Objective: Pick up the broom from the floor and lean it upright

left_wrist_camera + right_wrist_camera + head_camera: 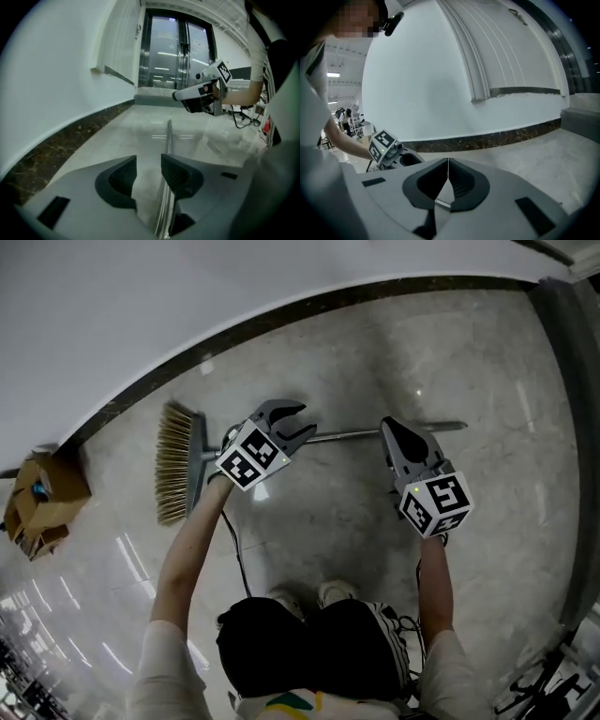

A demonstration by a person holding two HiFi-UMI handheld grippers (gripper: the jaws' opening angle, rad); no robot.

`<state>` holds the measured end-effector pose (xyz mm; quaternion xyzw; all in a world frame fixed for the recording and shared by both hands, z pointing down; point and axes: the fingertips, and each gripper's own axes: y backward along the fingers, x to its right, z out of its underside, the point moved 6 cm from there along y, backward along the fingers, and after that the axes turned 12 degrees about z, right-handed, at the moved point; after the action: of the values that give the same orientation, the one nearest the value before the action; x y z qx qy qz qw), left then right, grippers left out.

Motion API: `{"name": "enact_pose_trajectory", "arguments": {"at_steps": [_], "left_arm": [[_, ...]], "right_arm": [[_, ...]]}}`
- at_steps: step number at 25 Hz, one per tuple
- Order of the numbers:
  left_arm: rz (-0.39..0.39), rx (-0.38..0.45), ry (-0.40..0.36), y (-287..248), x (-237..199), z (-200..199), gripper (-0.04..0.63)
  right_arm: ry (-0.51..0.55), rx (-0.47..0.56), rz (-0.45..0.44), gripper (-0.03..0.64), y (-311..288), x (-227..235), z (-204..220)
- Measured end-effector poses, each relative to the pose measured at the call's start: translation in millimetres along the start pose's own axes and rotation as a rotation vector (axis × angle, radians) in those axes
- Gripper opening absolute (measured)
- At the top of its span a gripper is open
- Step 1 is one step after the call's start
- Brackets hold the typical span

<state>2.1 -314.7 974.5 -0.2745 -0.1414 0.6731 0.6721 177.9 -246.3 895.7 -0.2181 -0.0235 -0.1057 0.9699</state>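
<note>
The broom lies flat on the marble floor near the wall, with its straw bristles point(173, 465) at the left. Its thin metal handle point(352, 435) runs to the right. My left gripper point(302, 421) hovers over the handle close to the broom head, jaws open. In the left gripper view the handle point(168, 133) runs away along the floor below the open left gripper point(149, 161), and nothing is pinched. My right gripper point(388, 425) sits above the handle farther right, jaws shut and empty. In the right gripper view the tips of the right gripper point(448, 161) meet, with a bit of the handle point(442, 202) showing beneath.
A white wall with a dark stone skirting point(281, 320) runs behind the broom. A cardboard box point(37, 502) stands on the floor at far left. Glass doors point(176, 51) close the corridor end. The person's feet point(309, 594) are just behind the handle. Cables point(534, 681) lie at lower right.
</note>
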Motion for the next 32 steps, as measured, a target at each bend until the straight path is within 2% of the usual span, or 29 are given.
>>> {"name": "enact_pose_trajectory", "arguments": {"at_steps": [3,7,11,12,13,14,17,19,21,23,28,32], "left_arm": [[0.112,-0.111,-0.045,-31,12,15,0.193],[0.205,-0.227,-0.06,-66,24,33,0.193],[0.212,-0.312,-0.133,-78,31,39,0.19],[0.209,-0.325,-0.138,-79,30,37,0.187],[0.205,-0.333,-0.135,-80,29,35,0.145],[0.199,-0.342,-0.133,-81,29,33,0.133],[0.174,-0.392,-0.146,-81,33,30,0.129],[0.16,-0.398,-0.132,-74,39,30,0.129],[0.143,-0.364,-0.117,-62,45,22,0.129],[0.092,-0.297,-0.113,-43,45,4,0.129],[-0.123,-0.017,-0.026,26,30,-56,0.129],[-0.277,0.205,0.029,90,36,-87,0.129]], "right_arm": [[-0.02,-0.021,0.027,0.012,17,8,24],[-0.026,-0.036,0.033,0.012,26,15,45],[-0.059,-0.024,0.01,0.012,32,11,54],[-0.059,-0.019,0.006,0.012,33,10,54],[-0.065,-0.013,0.002,0.012,33,9,54],[-0.079,-0.007,-0.004,0.012,34,8,54],[-0.117,0.021,-0.021,0.012,39,-1,49],[-0.102,0.038,-0.028,0.012,48,-9,40],[-0.07,0.046,-0.043,0.012,60,-15,34],[-0.033,0.061,-0.06,0.012,72,-18,28],[-0.019,0.155,-0.071,0.012,105,-20,3],[0.014,0.162,-0.126,0.012,110,-37,-15]]}}
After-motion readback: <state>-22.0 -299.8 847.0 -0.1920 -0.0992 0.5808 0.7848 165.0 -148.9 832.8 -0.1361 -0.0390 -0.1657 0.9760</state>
